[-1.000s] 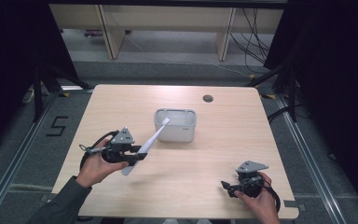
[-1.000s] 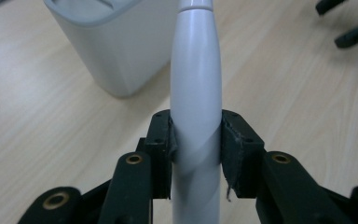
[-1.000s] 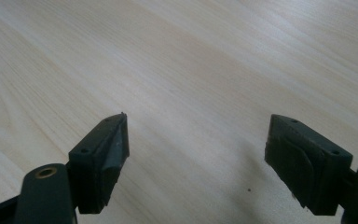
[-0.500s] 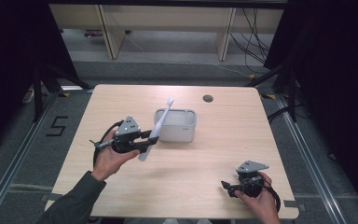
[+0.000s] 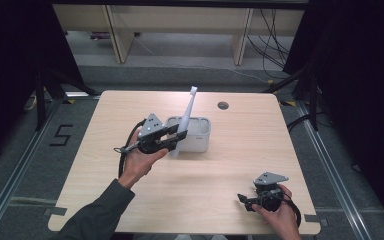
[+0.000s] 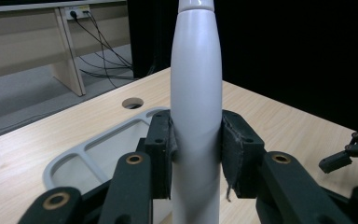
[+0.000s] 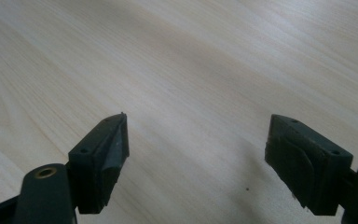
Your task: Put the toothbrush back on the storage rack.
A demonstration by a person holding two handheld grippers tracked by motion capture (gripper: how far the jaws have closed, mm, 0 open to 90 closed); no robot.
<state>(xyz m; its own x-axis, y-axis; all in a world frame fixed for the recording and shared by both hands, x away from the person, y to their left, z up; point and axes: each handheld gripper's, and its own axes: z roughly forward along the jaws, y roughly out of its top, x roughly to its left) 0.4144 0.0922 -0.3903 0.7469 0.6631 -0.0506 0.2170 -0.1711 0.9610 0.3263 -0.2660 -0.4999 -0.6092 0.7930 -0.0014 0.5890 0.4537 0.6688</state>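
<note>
A white electric toothbrush (image 5: 184, 122) stands nearly upright in the air, head up, its lower end just left of a white two-compartment tray (image 5: 201, 133) at the table's middle. My left gripper (image 5: 175, 138) is shut on the toothbrush's handle (image 6: 196, 93), both pads pressing its sides. In the left gripper view the tray (image 6: 70, 156) lies behind and below the jaws. Near the table's front right edge my right gripper (image 5: 243, 200) rests low over bare wood, held by a hand; its jaws (image 7: 196, 158) stand wide open with nothing between them.
A round cable hole (image 5: 223, 105) sits in the tabletop behind the tray. Shelving legs and cables (image 5: 260, 45) lie on the floor beyond the far edge. Metal rails run along both sides of the table.
My left gripper has carried the toothbrush rightward and up toward the tray, and the brush has swung from a slant to nearly upright. The right gripper has stayed put.
</note>
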